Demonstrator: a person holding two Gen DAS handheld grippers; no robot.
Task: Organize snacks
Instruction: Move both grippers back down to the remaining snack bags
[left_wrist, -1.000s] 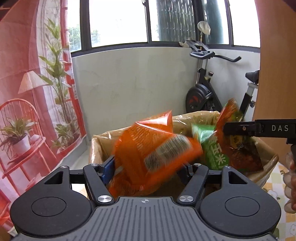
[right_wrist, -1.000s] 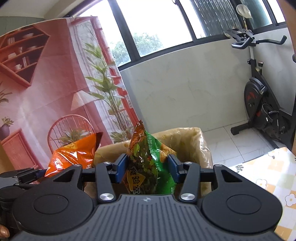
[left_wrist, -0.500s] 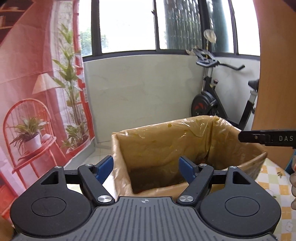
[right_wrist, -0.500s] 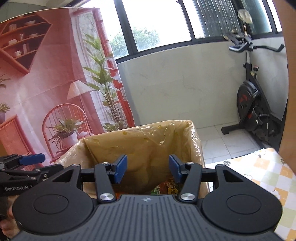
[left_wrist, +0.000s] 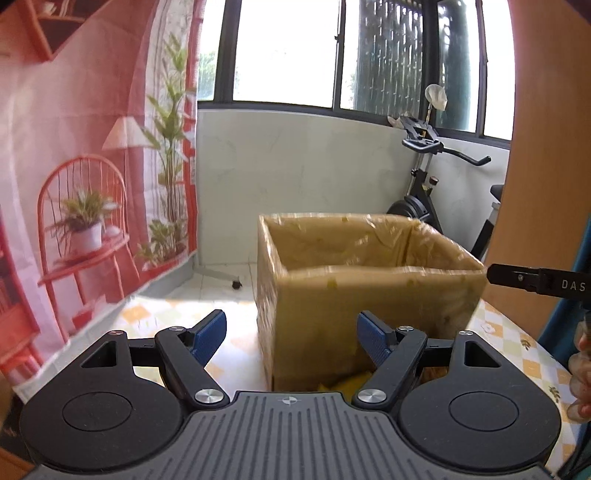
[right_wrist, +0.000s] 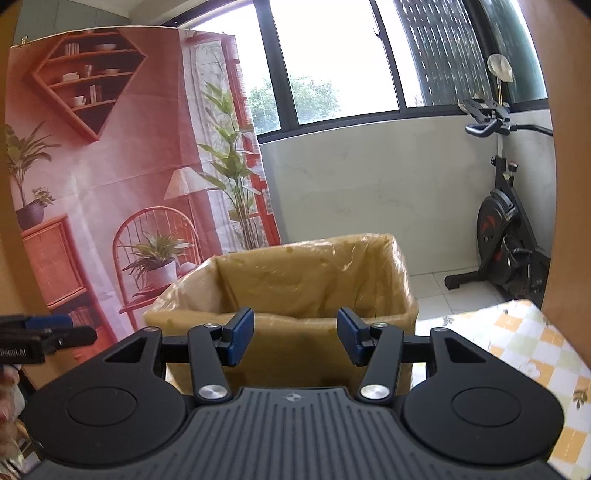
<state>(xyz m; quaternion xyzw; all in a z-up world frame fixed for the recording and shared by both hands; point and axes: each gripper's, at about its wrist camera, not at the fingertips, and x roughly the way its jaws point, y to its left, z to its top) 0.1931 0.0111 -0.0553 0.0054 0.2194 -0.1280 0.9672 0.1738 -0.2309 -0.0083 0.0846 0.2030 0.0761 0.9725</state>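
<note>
A cardboard box lined with a yellowish plastic bag (left_wrist: 369, 280) stands on the table ahead of both grippers; it also shows in the right wrist view (right_wrist: 314, 273). Its inside is hidden from both views, so no snack bags are visible. My left gripper (left_wrist: 291, 338) is open and empty, held back from the box's near left corner. My right gripper (right_wrist: 295, 338) is open and empty, just in front of the box's near wall. The right gripper's arm shows at the right edge of the left wrist view (left_wrist: 535, 282).
The table has a yellow and white checked cloth (right_wrist: 535, 332). A red printed backdrop (left_wrist: 85, 155) hangs at the left. An exercise bike (right_wrist: 509, 236) stands on the floor at the back right. A wooden panel (left_wrist: 546, 147) stands at the right.
One second ago my left gripper held an orange bag and my right a green and red bag over the box. Both opened and let them go, then drew back from the box.
</note>
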